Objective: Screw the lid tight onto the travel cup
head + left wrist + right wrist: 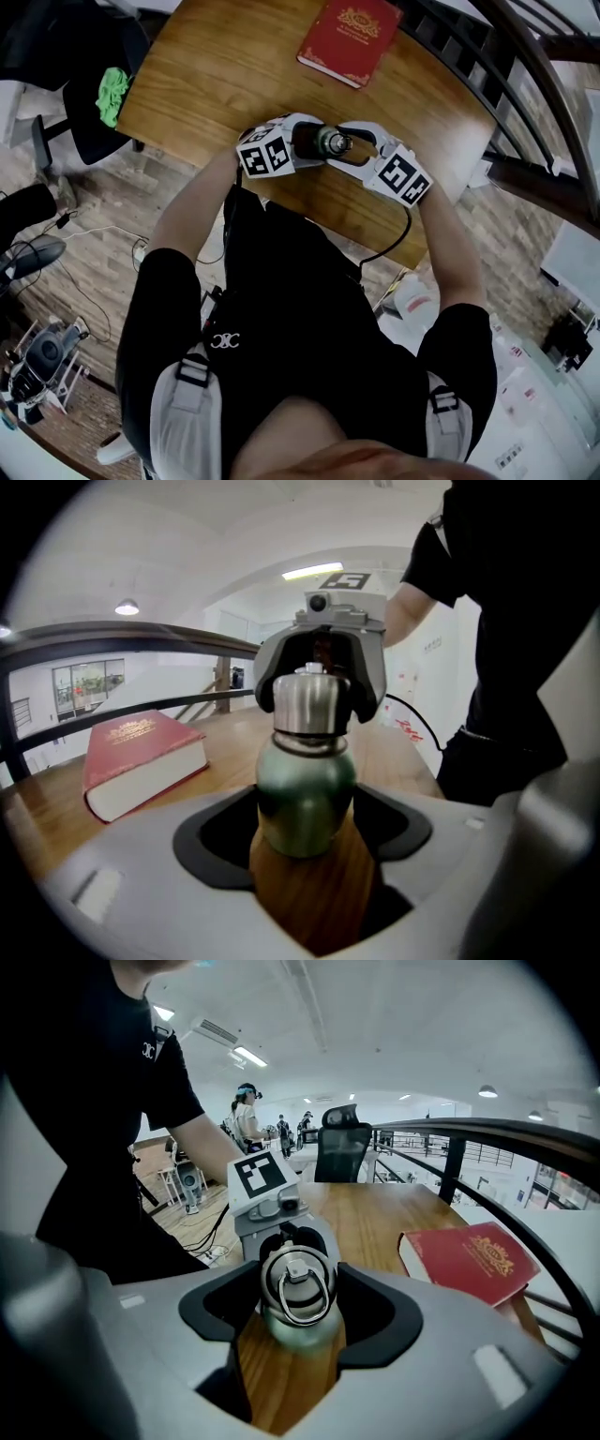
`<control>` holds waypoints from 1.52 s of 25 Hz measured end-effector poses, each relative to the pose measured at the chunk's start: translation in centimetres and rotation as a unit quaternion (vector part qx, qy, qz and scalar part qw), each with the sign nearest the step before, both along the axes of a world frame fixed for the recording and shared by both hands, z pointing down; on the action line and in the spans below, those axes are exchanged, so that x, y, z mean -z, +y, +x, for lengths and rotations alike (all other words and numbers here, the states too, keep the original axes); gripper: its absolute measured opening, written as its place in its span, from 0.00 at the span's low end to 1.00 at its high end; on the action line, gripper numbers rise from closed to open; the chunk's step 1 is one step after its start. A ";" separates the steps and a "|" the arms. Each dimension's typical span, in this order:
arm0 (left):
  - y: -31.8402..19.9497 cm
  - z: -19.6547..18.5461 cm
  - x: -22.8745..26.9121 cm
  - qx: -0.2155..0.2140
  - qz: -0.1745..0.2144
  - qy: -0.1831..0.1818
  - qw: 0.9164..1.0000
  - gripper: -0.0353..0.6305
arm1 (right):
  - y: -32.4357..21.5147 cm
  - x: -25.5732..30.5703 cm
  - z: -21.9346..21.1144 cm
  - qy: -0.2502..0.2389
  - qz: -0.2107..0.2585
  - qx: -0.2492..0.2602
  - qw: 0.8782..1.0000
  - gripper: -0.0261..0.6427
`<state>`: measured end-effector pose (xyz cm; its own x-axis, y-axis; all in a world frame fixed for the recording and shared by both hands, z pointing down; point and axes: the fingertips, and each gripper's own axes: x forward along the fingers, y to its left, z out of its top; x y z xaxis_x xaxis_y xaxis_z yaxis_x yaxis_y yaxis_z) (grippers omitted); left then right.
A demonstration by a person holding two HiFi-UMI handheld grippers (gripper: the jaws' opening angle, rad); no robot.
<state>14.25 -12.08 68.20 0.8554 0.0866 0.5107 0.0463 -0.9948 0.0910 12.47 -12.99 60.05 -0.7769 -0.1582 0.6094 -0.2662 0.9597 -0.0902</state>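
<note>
Lid (298,1283) on cup (305,789), both claws engaged.
Your left gripper (305,829) clamps the green cup over the table (234,66); your right gripper (298,1314) clenches the steel lid.

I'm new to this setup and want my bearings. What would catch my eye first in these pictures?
The green travel cup with its steel lid, near the front edge of the wooden table: the left gripper closes on its body, the right gripper on the lid, from opposite sides. Next, the red book lying toward the far edge.
</note>
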 end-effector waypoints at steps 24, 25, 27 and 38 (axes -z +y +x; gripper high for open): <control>0.0 -0.2 -0.1 0.038 -0.011 0.024 0.999 0.61 | -0.1 -0.1 -0.3 0.029 0.011 -0.058 0.998 0.43; 0.0 -0.2 -0.2 0.047 -0.012 0.027 0.998 0.60 | -0.2 -0.1 -0.2 0.024 0.014 -0.070 0.997 0.43; 0.0 -0.3 -0.3 0.064 -0.013 0.032 0.997 0.60 | -0.2 -0.1 -0.1 0.014 0.018 -0.094 0.995 0.43; 0.2 -0.7 -0.6 0.171 -0.020 0.053 0.984 0.59 | -0.8 0.3 0.3 -0.029 0.034 -0.238 0.970 0.43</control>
<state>13.53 -11.90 68.77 0.8865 -0.1972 0.4186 -0.2792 -0.9494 0.1440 12.79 -13.75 59.80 -0.6387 -0.5463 0.5419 -0.6770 0.7336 -0.0584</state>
